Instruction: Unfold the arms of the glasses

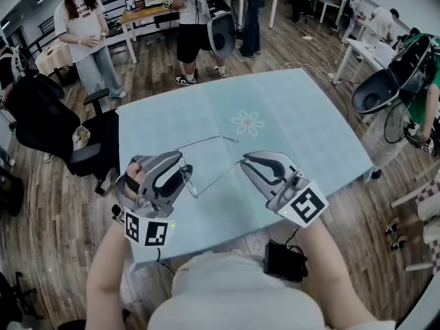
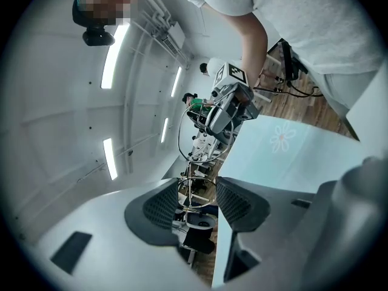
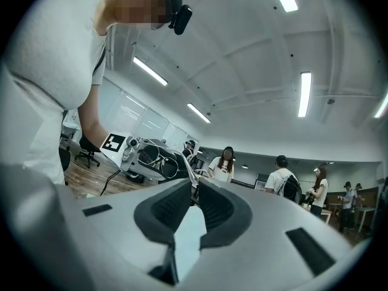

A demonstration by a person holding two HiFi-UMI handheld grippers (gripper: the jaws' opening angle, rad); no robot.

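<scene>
Thin wire-rimmed glasses [image 1: 218, 179] hang in the air between my two grippers, above the pale blue table [image 1: 295, 115]. My left gripper [image 1: 185, 174] is shut on the front of the frame; in the left gripper view a wire rim [image 2: 189, 194] stands between its pads. My right gripper [image 1: 244, 162] is shut on the tip of one arm, which runs straight from the frame to its jaws. In the right gripper view that arm [image 3: 190, 170] enters the nearly closed jaws [image 3: 195, 202]. The other arm [image 1: 206, 140] sticks out freely toward the table's far side.
A flower print [image 1: 247, 123] marks the tablecloth's middle. A black office chair [image 1: 41, 122] stands left of the table and a grey shell chair [image 1: 381, 88] at the right. Several people [image 1: 86, 33] stand beyond the far edge.
</scene>
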